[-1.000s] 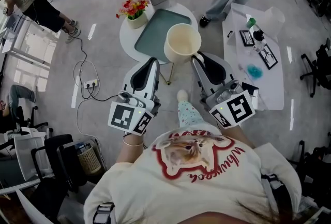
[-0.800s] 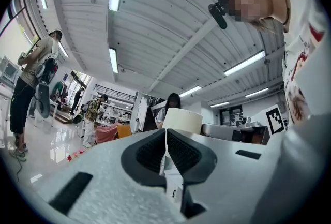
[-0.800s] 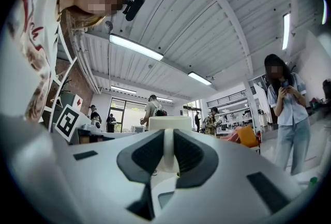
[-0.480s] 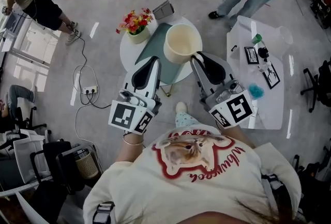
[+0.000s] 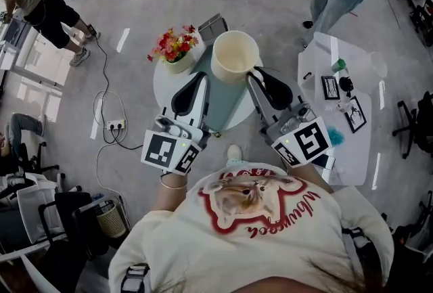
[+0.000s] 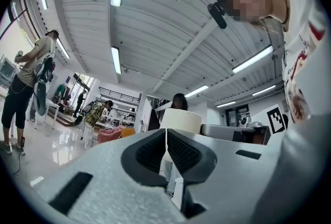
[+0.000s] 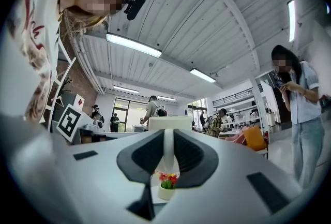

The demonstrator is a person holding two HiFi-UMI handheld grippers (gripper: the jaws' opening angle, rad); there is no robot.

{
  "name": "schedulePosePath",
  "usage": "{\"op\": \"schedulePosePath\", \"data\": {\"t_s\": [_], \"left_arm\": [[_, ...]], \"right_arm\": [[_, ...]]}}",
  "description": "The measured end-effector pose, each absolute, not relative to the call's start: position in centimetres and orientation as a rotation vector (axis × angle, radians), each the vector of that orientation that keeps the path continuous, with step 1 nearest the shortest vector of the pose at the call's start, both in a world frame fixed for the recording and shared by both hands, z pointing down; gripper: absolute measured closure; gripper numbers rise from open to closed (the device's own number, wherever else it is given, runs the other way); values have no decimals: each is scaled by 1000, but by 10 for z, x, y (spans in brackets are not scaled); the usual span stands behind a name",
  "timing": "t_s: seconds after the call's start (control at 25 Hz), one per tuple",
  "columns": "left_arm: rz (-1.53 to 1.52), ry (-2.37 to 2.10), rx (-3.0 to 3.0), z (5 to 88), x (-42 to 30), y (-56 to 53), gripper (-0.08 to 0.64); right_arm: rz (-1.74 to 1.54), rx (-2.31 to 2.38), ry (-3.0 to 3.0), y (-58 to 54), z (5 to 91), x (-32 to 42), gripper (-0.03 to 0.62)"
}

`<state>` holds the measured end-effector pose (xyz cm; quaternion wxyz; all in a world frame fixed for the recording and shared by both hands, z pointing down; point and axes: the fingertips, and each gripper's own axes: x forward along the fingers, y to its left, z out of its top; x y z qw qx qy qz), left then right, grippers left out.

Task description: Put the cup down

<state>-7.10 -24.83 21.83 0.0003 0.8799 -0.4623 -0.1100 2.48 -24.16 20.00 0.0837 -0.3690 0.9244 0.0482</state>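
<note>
The big cream round cup (image 5: 235, 57) is up in the air over the round white counter (image 5: 162, 78), at 12 o'clock from the person. The right tongs (image 5: 256, 75) are closed tight on a thin white part of its side, maybe a handle, at the cup's 5 o'clock. The left tongs (image 5: 201, 78) are pressed together with nothing in them and wait at the cup's 7 o'clock.

The cup looks wide, stiff and empty, so I think it is light. It hangs from one thin bit, so it could tip or swing. Its smooth side may be slippery. That thin part looks like the best spot to hold.

Under it lies a flat blue-green tray (image 5: 226, 99), which looks like a good landing place. A little pot of red and yellow flowers (image 5: 174, 48) stands at the tray's 10 o'clock, near the cup, and could get knocked. A grey flat thing (image 5: 213, 23) sits at the counter's far edge, at 11 o'clock from the cup.
</note>
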Motion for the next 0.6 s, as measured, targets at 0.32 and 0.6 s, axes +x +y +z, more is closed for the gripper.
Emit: {"op": "schedulePosePath", "data": {"t_s": [0.32,0.6], "left_arm": [[-357,-1487,2745,216,-78,-284,538],[-342,-1505,2727,220,-85,-298,538]], "right_arm": [[125,-1071,2769,-277,202,21,557],[104,-1058,2767,-293,205,15,557]]}}
